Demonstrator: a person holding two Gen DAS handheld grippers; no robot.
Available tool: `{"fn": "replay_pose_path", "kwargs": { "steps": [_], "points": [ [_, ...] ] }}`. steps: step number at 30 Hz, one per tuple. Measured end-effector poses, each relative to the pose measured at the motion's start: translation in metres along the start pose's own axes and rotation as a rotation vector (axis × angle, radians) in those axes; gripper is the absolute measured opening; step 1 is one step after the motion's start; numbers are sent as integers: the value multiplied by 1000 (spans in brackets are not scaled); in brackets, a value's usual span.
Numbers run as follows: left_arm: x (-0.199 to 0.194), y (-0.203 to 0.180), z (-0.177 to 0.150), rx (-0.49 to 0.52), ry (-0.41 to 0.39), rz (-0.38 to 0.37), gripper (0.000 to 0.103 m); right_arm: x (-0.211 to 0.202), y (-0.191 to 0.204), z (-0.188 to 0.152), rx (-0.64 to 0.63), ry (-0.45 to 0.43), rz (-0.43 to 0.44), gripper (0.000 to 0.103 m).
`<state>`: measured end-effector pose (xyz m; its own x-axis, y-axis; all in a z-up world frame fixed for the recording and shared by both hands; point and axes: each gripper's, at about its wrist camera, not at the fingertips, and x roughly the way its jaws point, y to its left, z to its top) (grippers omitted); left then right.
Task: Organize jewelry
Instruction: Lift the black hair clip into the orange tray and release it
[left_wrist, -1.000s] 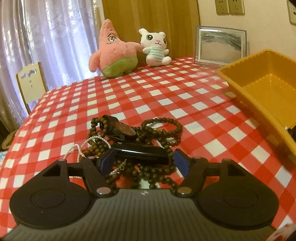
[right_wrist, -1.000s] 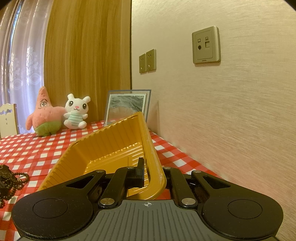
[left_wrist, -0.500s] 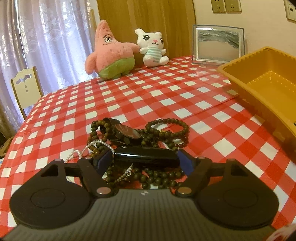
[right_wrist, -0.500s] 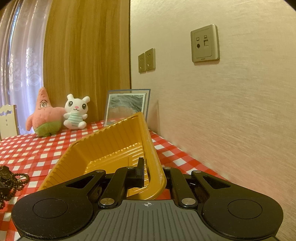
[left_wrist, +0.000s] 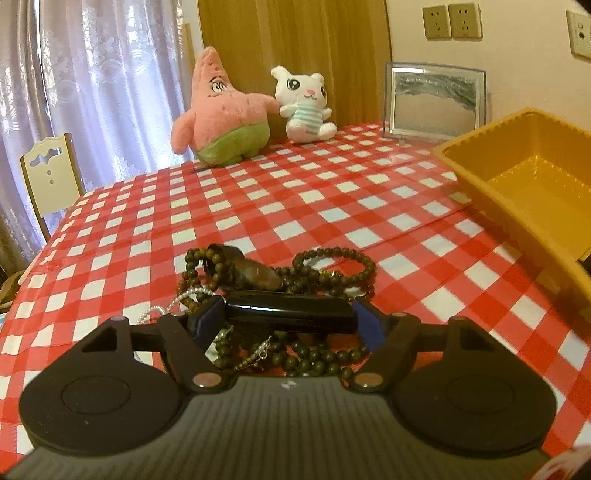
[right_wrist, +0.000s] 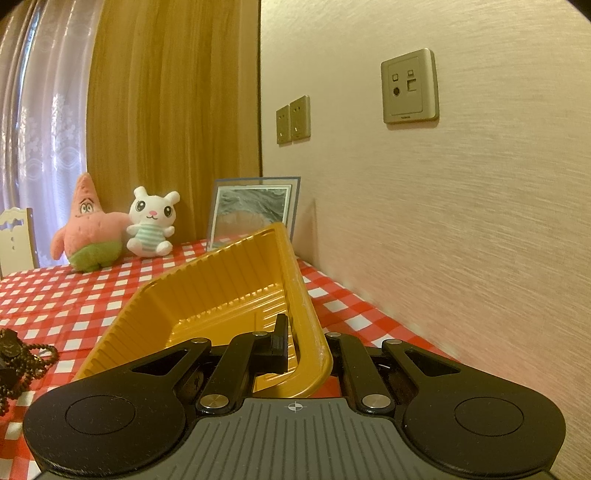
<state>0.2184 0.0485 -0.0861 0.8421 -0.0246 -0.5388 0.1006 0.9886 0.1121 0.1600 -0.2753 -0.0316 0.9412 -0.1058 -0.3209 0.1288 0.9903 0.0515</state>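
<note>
My left gripper (left_wrist: 290, 319) is shut on a glossy black bangle (left_wrist: 291, 313), held crosswise between its blue pads just above a jewelry pile. The pile holds brown bead strands (left_wrist: 332, 266), a dark watch (left_wrist: 251, 269) and a pearl chain (left_wrist: 173, 302) on the checkered cloth. My right gripper (right_wrist: 304, 345) is shut on the near corner wall of a yellow plastic tray (right_wrist: 229, 291), which is tilted up. The tray (left_wrist: 517, 177) also shows at the right of the left wrist view and looks empty inside.
A pink star plush (left_wrist: 221, 110), a white bunny plush (left_wrist: 306, 105) and a picture frame (left_wrist: 434, 103) stand at the table's far edge. A wall (right_wrist: 461, 221) runs close along the tray's right side. A white chair (left_wrist: 50, 173) stands at the left.
The left gripper has lifted slightly with the black bangle held in it, and its view has tilted up. The right gripper and tray have stayed put.
</note>
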Motion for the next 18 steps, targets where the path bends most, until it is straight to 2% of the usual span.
{"fn": "replay_pose_path", "kwargs": {
  "steps": [8, 11, 18],
  "points": [
    [-31, -16, 22, -30, -64, -90, 74, -3, 4, 1, -13, -5, 9, 8],
    [-41, -31, 33, -41, -87, -160, 74, -5, 7, 2, -25, -12, 18, 8],
    [-50, -94, 49, -54, -92, -395, 74, -8, 14, 5, -40, -19, 36, 8]
  ]
}}
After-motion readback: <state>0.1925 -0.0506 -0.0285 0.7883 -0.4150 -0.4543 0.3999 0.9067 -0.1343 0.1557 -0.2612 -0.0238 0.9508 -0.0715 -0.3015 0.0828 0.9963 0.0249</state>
